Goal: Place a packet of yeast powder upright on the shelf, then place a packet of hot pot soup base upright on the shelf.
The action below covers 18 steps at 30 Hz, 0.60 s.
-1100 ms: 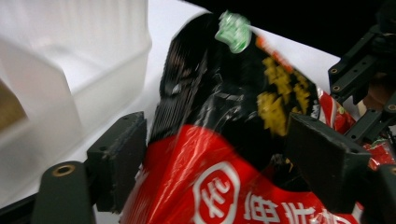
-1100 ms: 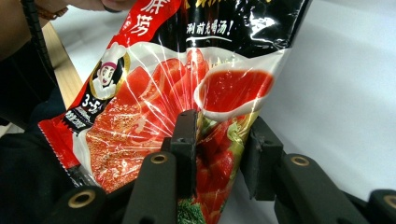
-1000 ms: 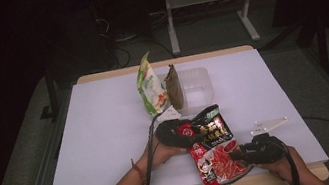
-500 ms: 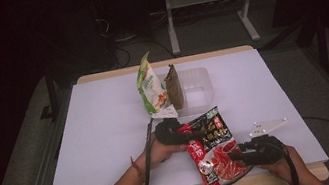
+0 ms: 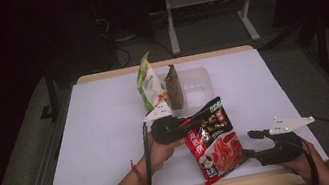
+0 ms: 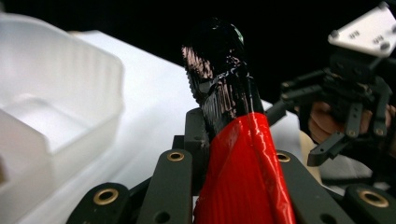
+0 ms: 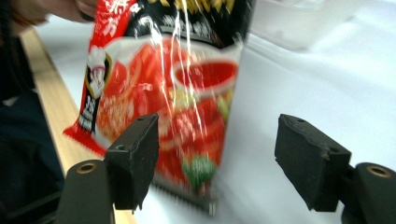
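A red and black noodle packet [image 5: 212,141] hangs above the near part of the white surface [image 5: 103,133], clamped at its black upper edge by the left gripper [image 5: 185,124]. In the left gripper view the packet [image 6: 238,158] rises edge-on from between the closed jaws, which grasp it firmly. Held by one edge only, the packet dangles at a slant, its lower corner reaching toward the near wooden border of the surface. The right gripper [image 5: 255,144] sits just beside the packet's lower right side with its jaws spread wide and nothing between them; in the right gripper view the printed face of the packet [image 7: 168,93] stands in front of the released jaws. This arrangement suggests a one-handed carry, with the right gripper free. Farther back, a clear plastic tub [image 5: 194,81] stands on the surface, and a green packet [image 5: 149,84] and a brown packet [image 5: 173,87] stand upright at its left end, apparently inside it. Their upright stance probably saves room, and the lifted packet may be meant to join them.
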Available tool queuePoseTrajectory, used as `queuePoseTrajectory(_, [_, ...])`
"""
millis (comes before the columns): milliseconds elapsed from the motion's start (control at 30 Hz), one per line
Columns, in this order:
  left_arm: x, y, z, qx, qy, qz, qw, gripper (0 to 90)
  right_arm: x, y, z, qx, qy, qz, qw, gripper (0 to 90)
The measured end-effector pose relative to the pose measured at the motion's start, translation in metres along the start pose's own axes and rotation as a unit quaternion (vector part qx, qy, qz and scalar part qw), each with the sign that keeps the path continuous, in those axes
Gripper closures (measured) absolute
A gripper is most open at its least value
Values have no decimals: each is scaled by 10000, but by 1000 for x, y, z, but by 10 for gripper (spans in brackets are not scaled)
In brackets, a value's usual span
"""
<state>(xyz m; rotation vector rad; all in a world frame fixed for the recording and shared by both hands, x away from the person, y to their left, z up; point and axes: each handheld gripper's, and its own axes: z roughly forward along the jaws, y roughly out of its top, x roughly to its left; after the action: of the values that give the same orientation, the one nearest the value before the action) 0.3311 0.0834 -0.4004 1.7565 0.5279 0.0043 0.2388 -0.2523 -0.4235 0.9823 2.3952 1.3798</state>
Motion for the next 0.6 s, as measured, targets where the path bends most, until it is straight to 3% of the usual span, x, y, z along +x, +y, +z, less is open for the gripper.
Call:
queuePoseTrajectory(100, [-5,4,-4,-163,184,94,9997,787,-1,0,-2,74,-415,-145,9990,297])
queuePoseTrajectory(167, [-8,6,-7,-237,277,170,9992,787,0,-1,0,213,-863,-322,9955,287])
queuePoseTrajectory(233, [-9,8,-8,-258,352,227,9988,786,-1,-2,1,203,-940,-304,9949,304])
queuePoseTrajectory(300, [-11,9,-9,-341,417,221,9983,785,0,-2,4,392,-1190,-476,9910,269])
queuePoseTrajectory(433, [-14,11,-10,-391,528,342,9973,787,-1,-4,7,462,-1295,-479,9893,276])
queuePoseTrajectory(600, [-19,14,-9,-432,634,464,9960,785,-6,-7,3,321,-1369,-250,9897,281])
